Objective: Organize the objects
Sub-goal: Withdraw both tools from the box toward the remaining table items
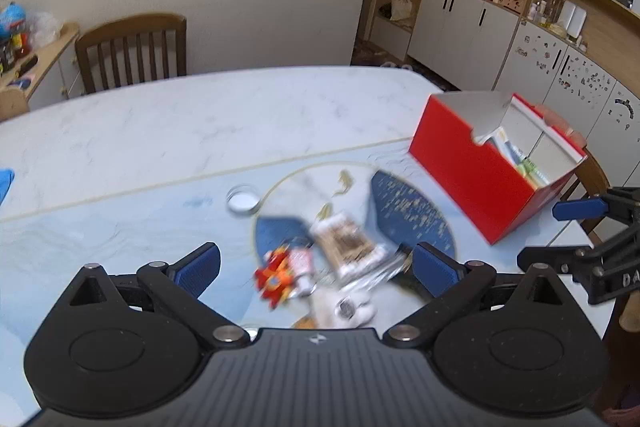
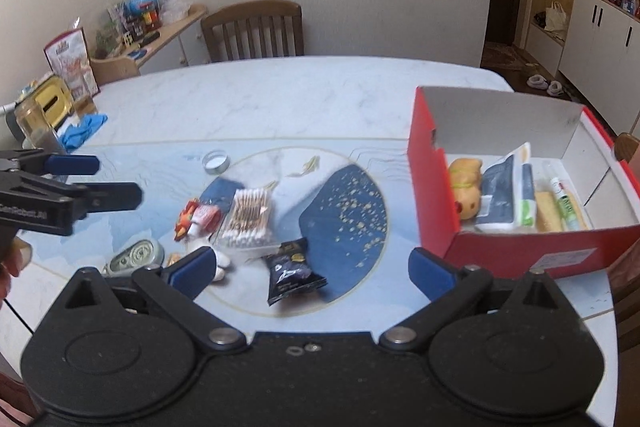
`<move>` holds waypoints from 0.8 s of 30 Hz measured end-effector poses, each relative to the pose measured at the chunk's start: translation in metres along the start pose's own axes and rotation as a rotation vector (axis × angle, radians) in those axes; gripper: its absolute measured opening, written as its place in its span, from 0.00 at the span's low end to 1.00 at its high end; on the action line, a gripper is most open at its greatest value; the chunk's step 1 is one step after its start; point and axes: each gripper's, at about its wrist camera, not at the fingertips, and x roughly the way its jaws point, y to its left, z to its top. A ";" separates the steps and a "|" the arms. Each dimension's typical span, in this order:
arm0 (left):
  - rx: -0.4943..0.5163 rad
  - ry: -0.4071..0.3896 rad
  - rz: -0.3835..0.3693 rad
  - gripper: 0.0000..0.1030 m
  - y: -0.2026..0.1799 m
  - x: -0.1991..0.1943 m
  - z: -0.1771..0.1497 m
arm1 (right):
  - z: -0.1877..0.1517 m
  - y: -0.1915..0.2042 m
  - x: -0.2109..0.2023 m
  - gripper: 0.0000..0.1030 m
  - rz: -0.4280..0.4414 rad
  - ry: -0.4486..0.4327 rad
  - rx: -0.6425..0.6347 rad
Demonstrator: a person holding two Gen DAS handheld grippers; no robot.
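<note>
My left gripper (image 1: 318,269) stands open above a blurred heap on the table: a cotton swab box (image 1: 346,241), a red-orange toy (image 1: 276,277) and a white item (image 1: 348,309). My right gripper (image 2: 312,273) is open too, with a dark snack packet (image 2: 290,269) lying on the table between its fingers, untouched. The cotton swab box (image 2: 250,219), red toy (image 2: 186,223) and a small tin (image 2: 136,255) lie to its left. An open red box (image 2: 532,247) at the right holds a plush toy (image 2: 466,193), a pouch (image 2: 498,199) and a tube (image 2: 566,203).
A round lid (image 2: 216,161) lies beyond the heap. Blue gloves (image 2: 82,131) and a jar (image 2: 30,123) sit at the table's left edge. A wooden chair (image 2: 252,31) stands behind the table (image 2: 280,95). The left gripper (image 2: 120,179) shows at the left, open.
</note>
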 end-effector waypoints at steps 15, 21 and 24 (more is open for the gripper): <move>0.013 0.103 -0.025 1.00 0.053 0.015 -0.050 | -0.010 0.028 0.056 0.99 -0.074 0.127 0.000; 0.040 0.147 -0.051 1.00 0.062 0.037 -0.068 | -0.005 0.035 0.077 0.99 -0.094 0.148 -0.026; 0.060 0.164 -0.029 1.00 0.064 0.046 -0.072 | -0.005 0.037 0.092 0.98 -0.116 0.161 -0.056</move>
